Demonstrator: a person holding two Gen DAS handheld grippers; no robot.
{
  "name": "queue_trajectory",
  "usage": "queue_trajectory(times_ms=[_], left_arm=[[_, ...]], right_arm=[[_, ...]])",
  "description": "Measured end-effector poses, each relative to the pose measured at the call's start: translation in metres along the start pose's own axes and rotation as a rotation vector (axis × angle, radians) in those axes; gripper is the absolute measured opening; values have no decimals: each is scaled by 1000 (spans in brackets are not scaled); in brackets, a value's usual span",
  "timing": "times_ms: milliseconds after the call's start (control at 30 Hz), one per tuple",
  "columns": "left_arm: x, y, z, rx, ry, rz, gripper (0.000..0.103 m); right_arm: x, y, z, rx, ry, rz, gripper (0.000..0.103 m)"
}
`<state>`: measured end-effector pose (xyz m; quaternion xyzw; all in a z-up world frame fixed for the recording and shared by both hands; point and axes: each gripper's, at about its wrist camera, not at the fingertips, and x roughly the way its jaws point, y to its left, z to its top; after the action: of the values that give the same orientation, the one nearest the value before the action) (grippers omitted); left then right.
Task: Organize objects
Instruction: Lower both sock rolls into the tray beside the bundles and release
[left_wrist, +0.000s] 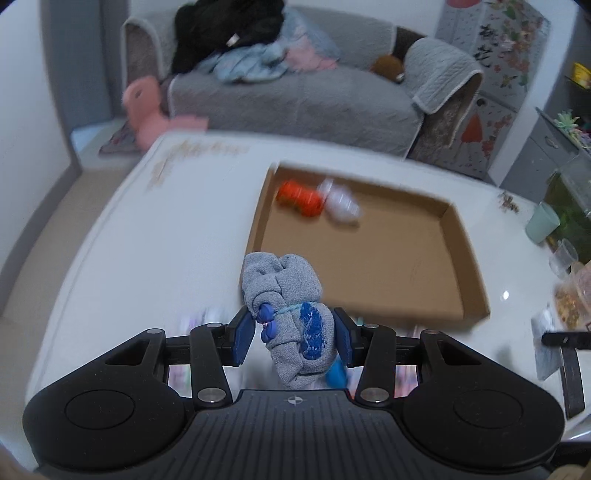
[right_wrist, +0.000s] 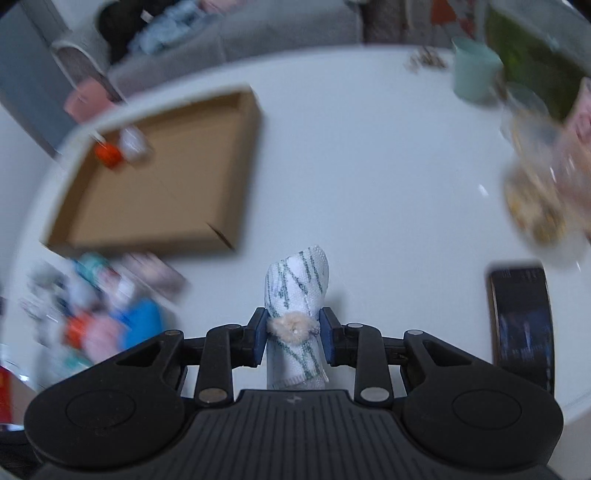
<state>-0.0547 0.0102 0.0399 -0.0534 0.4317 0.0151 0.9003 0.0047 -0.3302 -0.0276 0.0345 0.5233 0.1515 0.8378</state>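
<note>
My left gripper (left_wrist: 293, 336) is shut on a rolled grey sock bundle (left_wrist: 286, 291) with blue marks, held above the white table just before the near edge of a shallow cardboard tray (left_wrist: 369, 273). An orange roll (left_wrist: 299, 197) and a white roll (left_wrist: 341, 203) lie in the tray's far corner. My right gripper (right_wrist: 293, 341) is shut on a white rolled sock (right_wrist: 297, 291) with green stripes and a fuzzy peach band. The tray (right_wrist: 155, 206) sits to its upper left. A blurred pile of rolled socks (right_wrist: 103, 314) lies at the left.
A mint cup (right_wrist: 474, 70), clear containers (right_wrist: 543, 177) and a phone (right_wrist: 522, 317) sit on the table's right side. A grey sofa (left_wrist: 295, 99) with clothes stands beyond the table. A pink object (left_wrist: 142, 107) is beside the sofa.
</note>
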Motion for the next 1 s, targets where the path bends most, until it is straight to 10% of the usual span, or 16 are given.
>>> queue_trajectory(times_ms=[400,767,1000], left_arm=[[134,-90,100,218,-6,-182,52],[248,-116,75,520,57,-48,52],[251,-98,78,457,30,-65,55]], right_arm=[[47,83,161,-199,-123,137,27],[143,90,174,-198,-20,130,27],[155,104,175,-198,-1,149,27]])
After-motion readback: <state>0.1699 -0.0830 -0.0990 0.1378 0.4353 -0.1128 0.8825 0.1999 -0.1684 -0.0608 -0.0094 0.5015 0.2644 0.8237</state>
